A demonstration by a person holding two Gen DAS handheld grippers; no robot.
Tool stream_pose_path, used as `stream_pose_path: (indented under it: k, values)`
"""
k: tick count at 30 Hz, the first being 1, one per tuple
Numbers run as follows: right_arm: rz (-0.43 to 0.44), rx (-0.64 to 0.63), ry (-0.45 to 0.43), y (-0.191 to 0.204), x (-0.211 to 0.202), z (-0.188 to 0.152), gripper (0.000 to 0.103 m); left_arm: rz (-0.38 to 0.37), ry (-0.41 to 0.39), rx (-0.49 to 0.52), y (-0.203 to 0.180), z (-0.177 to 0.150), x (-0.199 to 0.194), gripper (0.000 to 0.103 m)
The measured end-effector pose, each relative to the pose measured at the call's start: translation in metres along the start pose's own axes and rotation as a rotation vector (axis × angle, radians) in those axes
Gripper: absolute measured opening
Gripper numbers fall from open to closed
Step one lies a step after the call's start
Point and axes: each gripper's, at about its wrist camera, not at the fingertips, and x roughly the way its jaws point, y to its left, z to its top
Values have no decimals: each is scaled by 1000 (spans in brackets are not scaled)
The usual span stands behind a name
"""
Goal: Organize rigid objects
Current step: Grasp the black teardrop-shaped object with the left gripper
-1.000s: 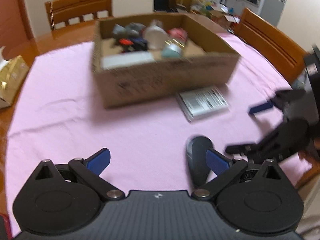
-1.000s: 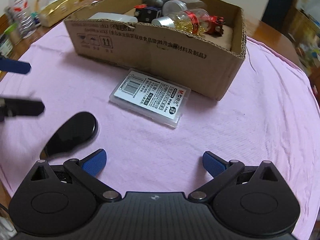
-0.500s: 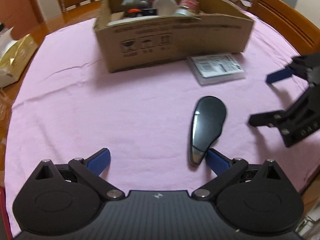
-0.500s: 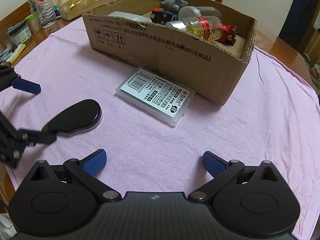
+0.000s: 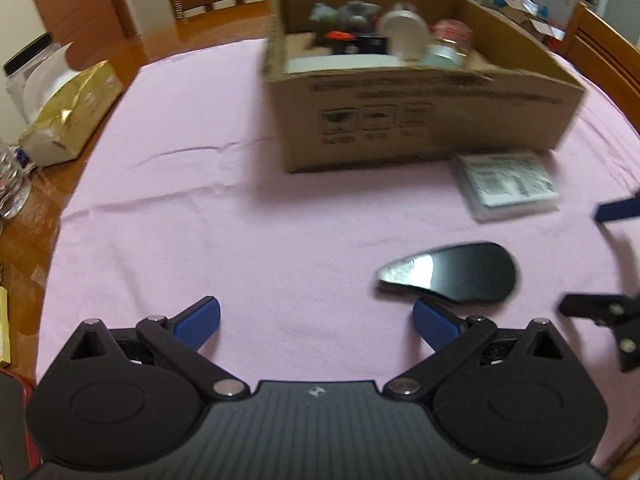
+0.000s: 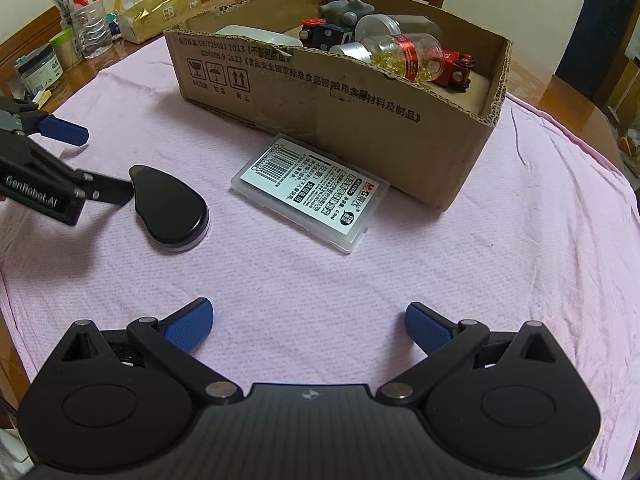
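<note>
The left gripper (image 5: 316, 316) is held with its blue-padded fingers (image 5: 198, 320) spread wide and nothing between them. Its right-hand pad is seen just beside the narrow end of a glossy black teardrop-shaped object (image 5: 452, 276), which lies flat on the pink tablecloth (image 5: 200, 208); whether pad and object touch cannot be told. In the right wrist view the same left gripper (image 6: 96, 160) is seen with its lower black finger next to the pointed tip of the teardrop object (image 6: 170, 210).

The right gripper (image 6: 308, 326) is likewise spread, empty, and held above bare cloth, well apart from both loose items. A flat clear plastic case with a white printed barcode label (image 6: 310, 196) lies ahead of it on the cloth, just beside the front wall of an open brown cardboard box (image 6: 360, 120).

Inside the box a clear bottle of yellow capsules with a red band (image 6: 408, 56), a grey toy figure (image 6: 346, 10), a red toy vehicle (image 6: 456, 66) and a flat white case (image 6: 256, 36) are seen.

Beyond the cloth, a gold foil packet (image 6: 160, 10) and a clear water bottle (image 6: 90, 12) are set on the wooden table (image 6: 24, 40).
</note>
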Motion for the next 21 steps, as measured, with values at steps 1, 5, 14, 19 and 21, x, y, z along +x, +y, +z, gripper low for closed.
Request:
stream_pose_path:
  k: [1, 5, 14, 19, 21]
  values:
    - [1, -2, -2, 0, 0, -1, 103, -12, 1, 3, -5, -1, -3, 102]
    - [18, -32, -7, -3, -4, -5, 103, -52, 10, -3, -27, -4, -6, 102]
    - [34, -56, -41, -8, -13, -21, 103, -34, -8, -51, -52, 4, 7, 102]
    - [34, -55, -43, -9, -13, -21, 103, -37, -14, -62, -56, 10, 11, 99]
    - [31, -50, -44, -8, -14, -21, 103, -31, -7, -76, -57, 12, 12, 99]
